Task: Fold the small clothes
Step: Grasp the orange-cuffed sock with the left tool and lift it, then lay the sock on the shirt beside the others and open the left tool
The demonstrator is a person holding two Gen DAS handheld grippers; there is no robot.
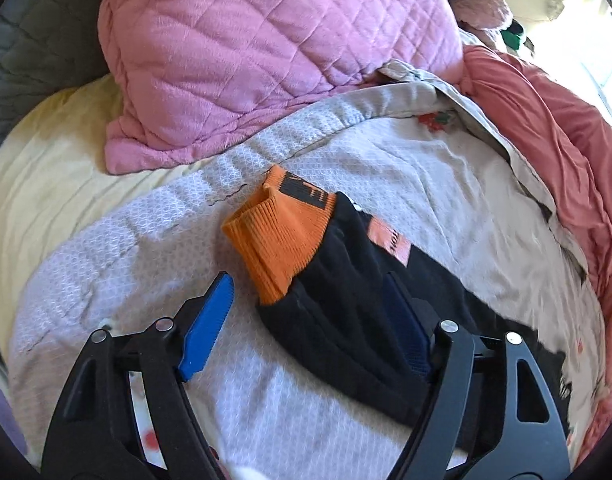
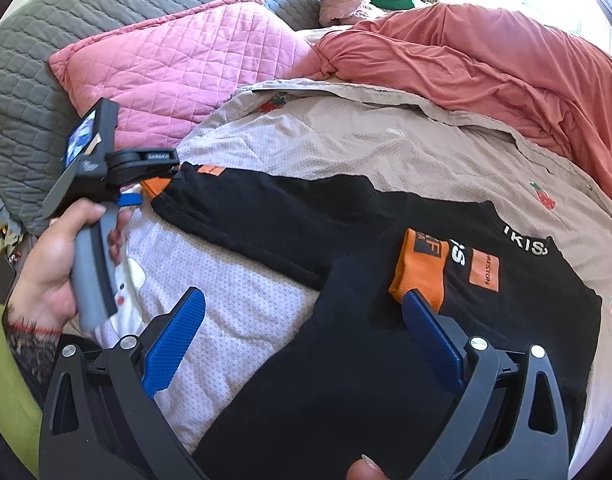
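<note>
The bed point(image 2: 405, 144) serves as the folding surface, its pale strawberry-print quilt point(image 2: 345, 128) spread flat where the work happens, while the pink quilted pillow point(image 1: 266, 48), the grey quilted cover point(image 2: 38, 60) and the bunched coral blanket point(image 2: 485, 60) sit pushed toward the head and far side, apparently to leave room. Across the quilt lies the task's garment, a small black long-sleeved shirt point(image 2: 325, 320) with orange patches, its body near the right-hand tool and one sleeve stretched out flat toward the other. The second sleeve is already laid over the chest, so its orange cuff point(image 2: 421, 268) rests on the front beside the white lettering; this looks like the first fold done. The right gripper point(image 2: 306, 328) hangs low over the shirt body with its blue jaws spread wide and nothing pinched, the right jaw's tip close by that folded cuff. The left gripper point(image 1: 313, 312), held by a hand point(image 2: 54, 268) in a green sleeve, straddles the outstretched sleeve just behind its orange cuff point(image 1: 282, 236); its jaws are partly open, one pad clear of the cloth and the other against the black fabric, so the sleeve sits between them without yet being clamped, probably positioned to lift it across.
</note>
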